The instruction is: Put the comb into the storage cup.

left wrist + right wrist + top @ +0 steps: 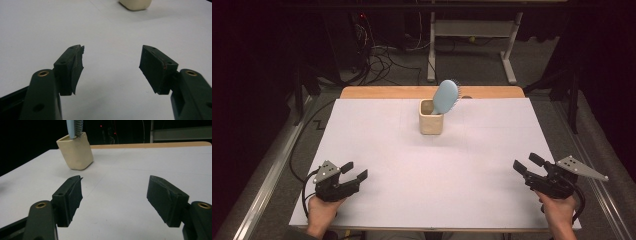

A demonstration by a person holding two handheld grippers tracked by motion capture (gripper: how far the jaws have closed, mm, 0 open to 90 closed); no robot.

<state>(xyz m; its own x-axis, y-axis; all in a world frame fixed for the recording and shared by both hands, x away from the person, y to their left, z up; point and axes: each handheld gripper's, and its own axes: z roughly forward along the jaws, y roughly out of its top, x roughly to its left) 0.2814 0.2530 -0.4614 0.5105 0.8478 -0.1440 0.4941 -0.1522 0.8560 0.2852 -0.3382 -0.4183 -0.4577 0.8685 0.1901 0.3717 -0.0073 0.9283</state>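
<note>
Hairbrush [446, 96] stands in beige cup [431, 123]

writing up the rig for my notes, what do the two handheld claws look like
Both are black two-jaw tools, one in each bare hand. The left claw and the right claw each carry a grey three-cornered plate on top and trail a black cable. Close up, the left claw's fingers are blocky with dark pads, the near one's edge worn, and brass-coloured rings mark the pivots. No sleeves are visible.

Left gripper [354, 171], right gripper [526, 163]: jaws apart.
</note>
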